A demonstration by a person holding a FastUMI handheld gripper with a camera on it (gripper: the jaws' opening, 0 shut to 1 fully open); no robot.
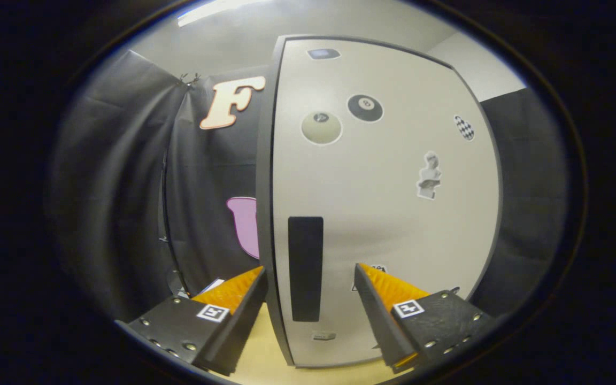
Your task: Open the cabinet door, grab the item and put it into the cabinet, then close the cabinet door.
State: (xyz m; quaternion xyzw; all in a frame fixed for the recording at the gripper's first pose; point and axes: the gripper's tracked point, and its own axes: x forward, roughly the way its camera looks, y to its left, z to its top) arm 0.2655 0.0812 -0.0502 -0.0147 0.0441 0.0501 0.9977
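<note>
A white cabinet door [388,224] with a dark frame stands close in front of me, and it looks shut. Stickers dot its face: a black ball, a pale ball, a checkered oval and a small bust. A tall black handle strip [305,267] runs down the door near its left edge. My gripper [310,275] is open, its two fingers straddling that left edge, with the handle strip just ahead between them. The left finger [233,297] reaches past the door's edge. The right finger [388,291] lies in front of the door face. Nothing is gripped.
Black cloth hangs as the booth's wall to the left and right of the cabinet. A pale wooden tabletop [265,358] shows under the fingers. A small white and blue object [213,284] peeks out beyond the left finger.
</note>
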